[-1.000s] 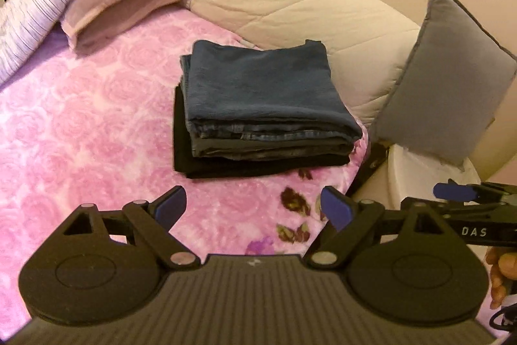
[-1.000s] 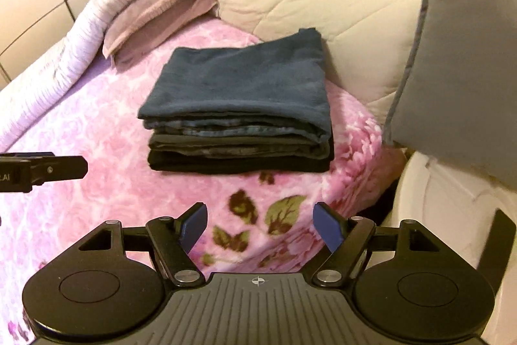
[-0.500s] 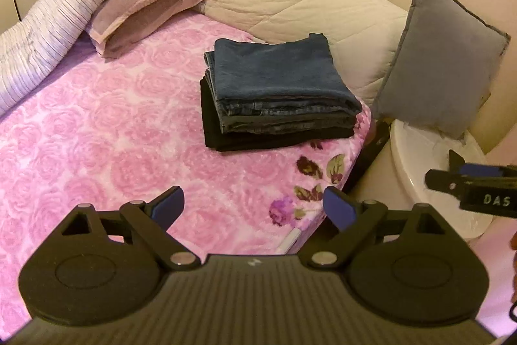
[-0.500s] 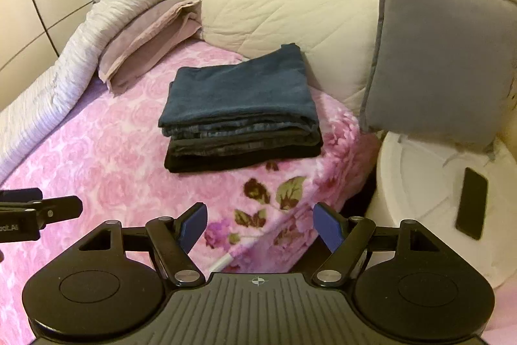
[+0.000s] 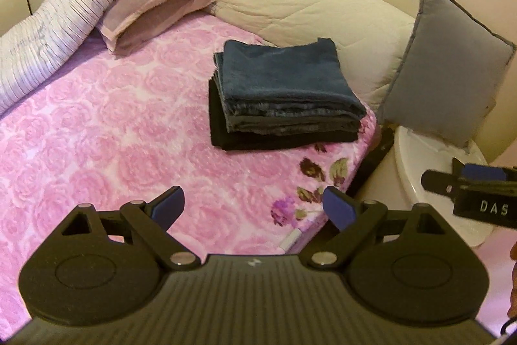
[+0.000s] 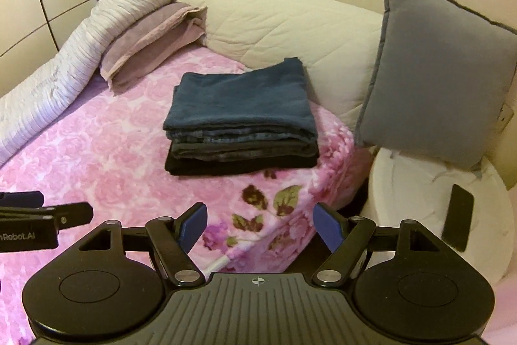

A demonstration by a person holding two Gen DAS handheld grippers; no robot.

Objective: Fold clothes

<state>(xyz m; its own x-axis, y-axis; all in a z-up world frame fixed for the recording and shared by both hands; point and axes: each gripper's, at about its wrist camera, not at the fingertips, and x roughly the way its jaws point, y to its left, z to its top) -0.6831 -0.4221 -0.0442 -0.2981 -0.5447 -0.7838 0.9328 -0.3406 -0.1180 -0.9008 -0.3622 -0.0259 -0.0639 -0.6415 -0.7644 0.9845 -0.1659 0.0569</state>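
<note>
A: Bed is carrying one folded stack, sitting near its right edge by the headboard corner, square and tidy.

B: Left gripper and right gripper?

A: Both are hanging wide apart, gripping nothing, well short of the stack.

B: Step?

A: Folding is looking finished. Next calls for finding another garment; none is showing.

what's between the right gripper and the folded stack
Only bare pink floral blanket lies between the open right gripper and the stack of folded clothes, seen in the right wrist view.
</note>
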